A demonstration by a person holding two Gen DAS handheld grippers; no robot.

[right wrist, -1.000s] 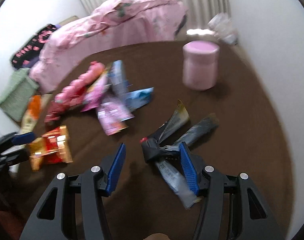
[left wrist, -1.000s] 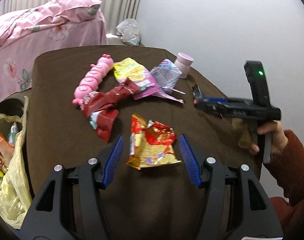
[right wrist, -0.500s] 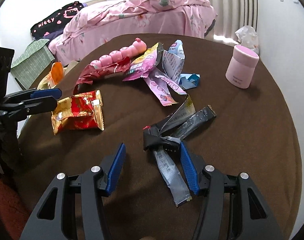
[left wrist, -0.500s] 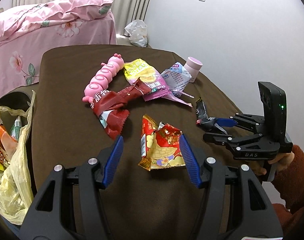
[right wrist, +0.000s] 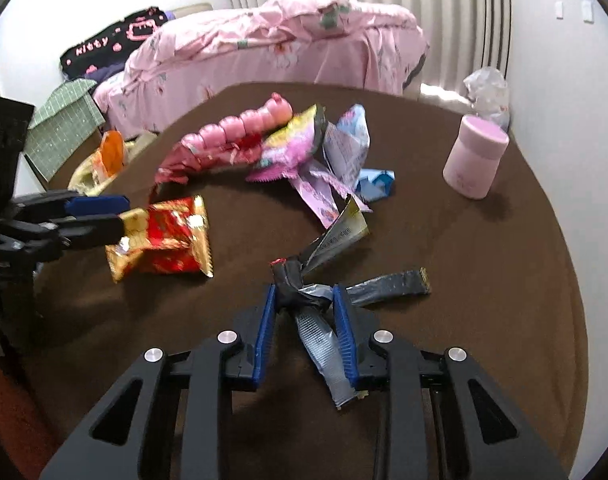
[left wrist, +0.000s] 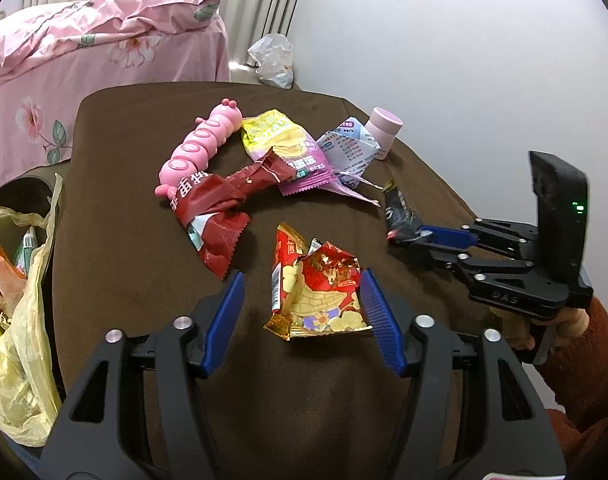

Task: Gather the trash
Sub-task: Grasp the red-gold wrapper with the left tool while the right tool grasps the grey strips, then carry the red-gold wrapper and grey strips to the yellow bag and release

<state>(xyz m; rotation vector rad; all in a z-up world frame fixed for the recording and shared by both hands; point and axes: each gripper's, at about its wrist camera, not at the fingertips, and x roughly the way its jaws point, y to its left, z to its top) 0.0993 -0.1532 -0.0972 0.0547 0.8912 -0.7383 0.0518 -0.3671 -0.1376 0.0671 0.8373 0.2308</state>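
Observation:
A crumpled red-and-gold snack wrapper (left wrist: 320,296) lies on the brown table (left wrist: 135,280). My left gripper (left wrist: 301,276) straddles it with its jaws opening. The right pad sits at the wrapper's edge and the left pad stands well clear of it. To the right lies a twisted black-and-silver wrapper (right wrist: 291,280), also seen from the left wrist (left wrist: 400,212). My right gripper (right wrist: 304,289) is closing on its knot, with both pads touching it. A hand in a rust sleeve (left wrist: 576,364) holds that gripper (left wrist: 420,232).
A pink caterpillar toy (left wrist: 199,144), a dark red wrapper (left wrist: 211,200), a yellow-pink wrapper (left wrist: 287,148), a pale blue wrapper (left wrist: 346,148) and a pink cup (left wrist: 382,132) sit farther back. A yellow plastic bag (left wrist: 19,320) with trash hangs off the table's left edge. A pink bed (left wrist: 103,40) stands behind.
My right gripper's jaws have drawn in from wide apart onto the black-and-silver wrapper's knot, after the gripper swung round toward it. The left gripper has stayed over the red-and-gold wrapper.

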